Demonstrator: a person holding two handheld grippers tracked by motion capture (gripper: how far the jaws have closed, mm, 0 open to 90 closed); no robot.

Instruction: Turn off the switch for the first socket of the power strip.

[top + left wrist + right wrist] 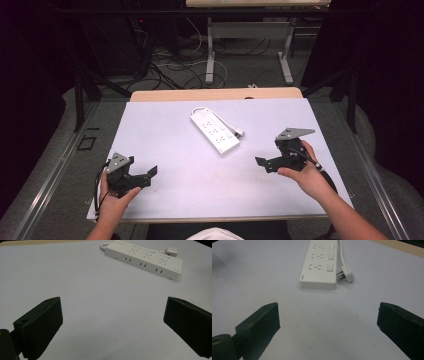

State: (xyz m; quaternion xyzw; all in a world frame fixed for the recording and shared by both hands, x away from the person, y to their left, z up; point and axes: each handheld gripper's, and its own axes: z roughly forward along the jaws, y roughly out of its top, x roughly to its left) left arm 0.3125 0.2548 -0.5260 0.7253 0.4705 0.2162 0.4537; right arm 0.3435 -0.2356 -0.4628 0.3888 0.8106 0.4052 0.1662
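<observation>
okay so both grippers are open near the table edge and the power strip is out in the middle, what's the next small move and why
Probably ease the right gripper forward toward the plug lying loose beside the power strip. Both it and the left gripper stand open, holding nothing, well short of the strip, and the right gripper's camera looks straight at the plug end.

Dark room, cable-strewn floor

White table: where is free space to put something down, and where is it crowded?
The white table is bare between the left gripper and the right gripper, in front of the power strip. It is also bare left of the strip. The plug crowds the strip's right side.
</observation>
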